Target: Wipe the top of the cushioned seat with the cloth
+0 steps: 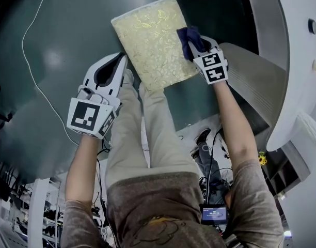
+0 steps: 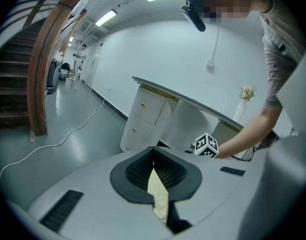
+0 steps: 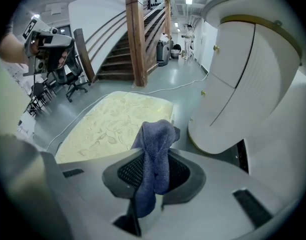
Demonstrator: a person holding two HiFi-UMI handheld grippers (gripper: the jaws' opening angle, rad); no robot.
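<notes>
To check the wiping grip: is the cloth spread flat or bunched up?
Bunched up: the cloth hangs as a crumpled wad pinched in the right gripper, by the cushioned seat.

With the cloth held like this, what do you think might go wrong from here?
1. The cloth is pinched as a narrow bunch in the right tool, so its hard tips might drag on the seat instead.
2. The tool sits at the seat's right edge, near the white cabinet; a stroke may slip off or bump it.

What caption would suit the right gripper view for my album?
Right claw pinching a blue cloth, with the yellow cushioned seat just ahead.
</notes>
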